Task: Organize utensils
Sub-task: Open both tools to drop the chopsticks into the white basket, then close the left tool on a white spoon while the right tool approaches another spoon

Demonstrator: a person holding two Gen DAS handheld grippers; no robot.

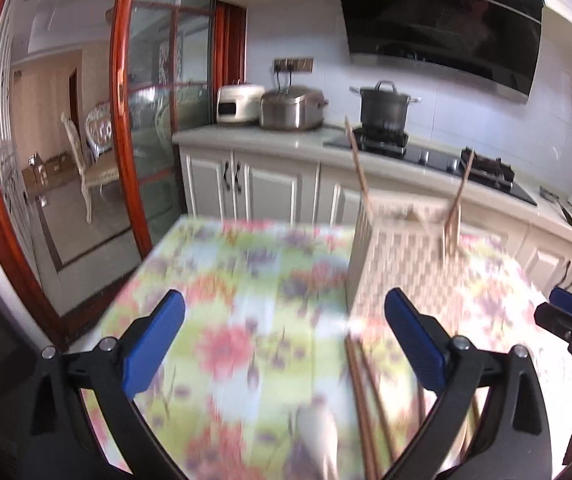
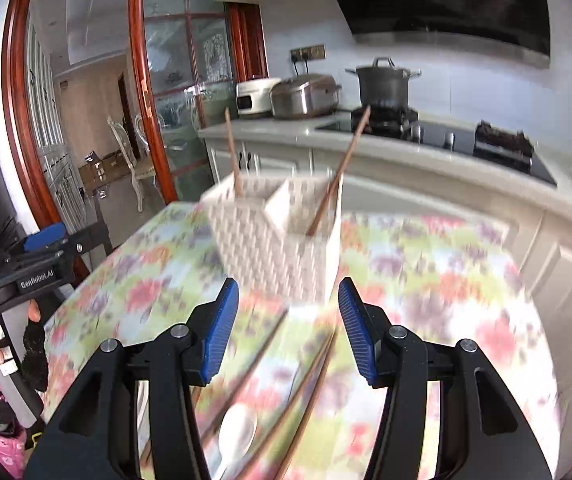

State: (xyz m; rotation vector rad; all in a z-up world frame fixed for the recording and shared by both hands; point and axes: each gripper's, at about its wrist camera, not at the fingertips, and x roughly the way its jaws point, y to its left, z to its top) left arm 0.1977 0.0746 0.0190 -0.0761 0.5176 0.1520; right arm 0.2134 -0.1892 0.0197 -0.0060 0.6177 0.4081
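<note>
A white woven utensil holder [image 1: 398, 264] [image 2: 277, 232] stands on the floral tablecloth [image 1: 225, 280] [image 2: 446, 280], with two brown chopsticks [image 1: 356, 160] [image 2: 342, 168] leaning upright in its compartments. More chopsticks [image 1: 366, 400] [image 2: 306, 384] and a white spoon [image 1: 320, 436] [image 2: 237, 432] lie flat on the cloth in front of the holder. My left gripper [image 1: 286, 328] hangs above the cloth, open wide, left of the holder and empty. My right gripper [image 2: 288, 320] is open and empty, just short of the holder and above the lying chopsticks. The view is motion-blurred.
Behind the table runs a kitchen counter [image 1: 269, 138] with two rice cookers [image 1: 292, 110], a pot [image 1: 384, 104] on the gas hob, and a range hood above. A wood-framed glass sliding door [image 1: 125, 120] stands at the left. The table's left edge drops off near my left gripper.
</note>
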